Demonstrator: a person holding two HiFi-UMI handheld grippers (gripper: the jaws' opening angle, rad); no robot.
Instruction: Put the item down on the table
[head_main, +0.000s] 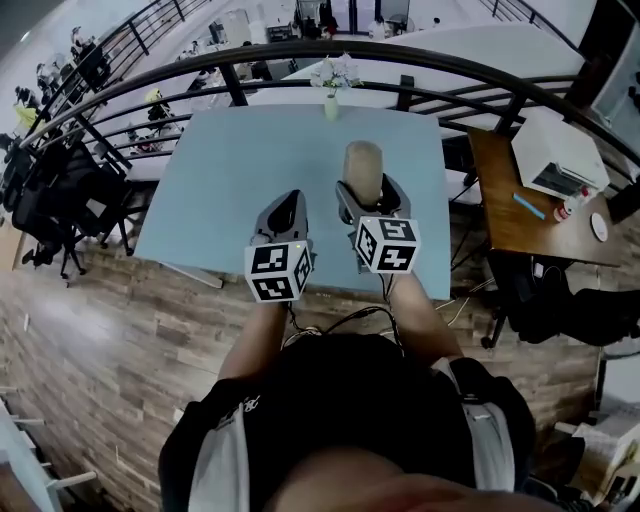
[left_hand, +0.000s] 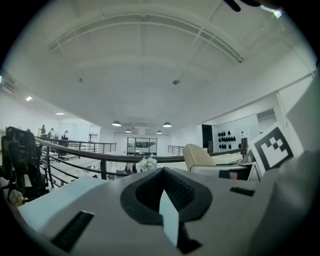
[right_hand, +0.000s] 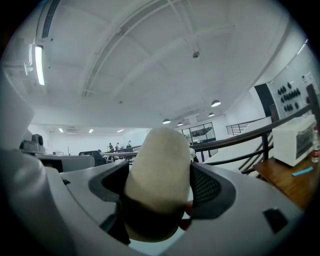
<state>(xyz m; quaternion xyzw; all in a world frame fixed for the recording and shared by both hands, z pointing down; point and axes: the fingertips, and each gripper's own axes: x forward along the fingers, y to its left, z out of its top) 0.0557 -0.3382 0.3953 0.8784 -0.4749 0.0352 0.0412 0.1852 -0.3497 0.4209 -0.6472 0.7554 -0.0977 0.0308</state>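
A tan, rounded, loaf-like item stands up between the jaws of my right gripper, which is shut on it over the near middle of the pale blue table. In the right gripper view the item fills the gap between the black pads. My left gripper hovers just left of it with its jaws together and nothing in them. In the left gripper view, that gripper points out level over the table, and the tan item shows to its right.
A small vase of white flowers stands at the table's far edge. A dark curved railing runs behind the table. A wooden desk with a white appliance is at the right. Black chairs stand at the left.
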